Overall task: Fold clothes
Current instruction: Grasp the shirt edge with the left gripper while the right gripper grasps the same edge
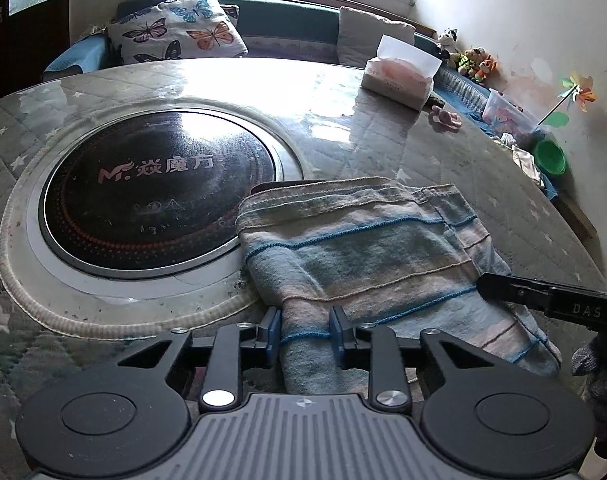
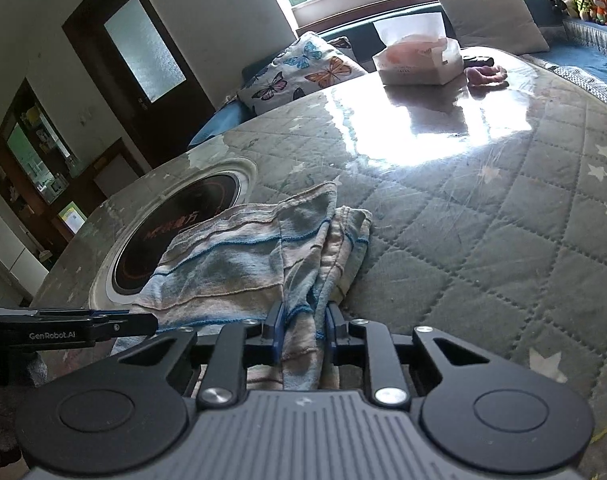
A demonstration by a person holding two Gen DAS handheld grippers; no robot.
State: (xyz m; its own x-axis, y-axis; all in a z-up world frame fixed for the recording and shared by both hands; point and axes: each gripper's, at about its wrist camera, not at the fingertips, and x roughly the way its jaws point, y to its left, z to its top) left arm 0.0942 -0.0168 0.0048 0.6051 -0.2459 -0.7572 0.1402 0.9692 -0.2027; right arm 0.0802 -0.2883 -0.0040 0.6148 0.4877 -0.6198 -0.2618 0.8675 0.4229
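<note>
A blue, grey and pink striped cloth (image 1: 367, 248) lies folded on the round quilted table, partly over the rim of the inset cooktop. My left gripper (image 1: 305, 330) is shut on the cloth's near left edge. My right gripper (image 2: 303, 330) is shut on a bunched fold of the same cloth (image 2: 239, 264) at its near right edge. The right gripper's fingers (image 1: 515, 290) show from the side in the left wrist view. The left gripper's fingers (image 2: 103, 320) show at the left in the right wrist view.
A round black cooktop (image 1: 155, 192) is set into the table (image 2: 483, 240). A tissue box (image 1: 399, 76) and a small pink item (image 1: 445, 118) sit at the far side. A butterfly pillow (image 1: 179, 28), bench cushions and toys lie beyond.
</note>
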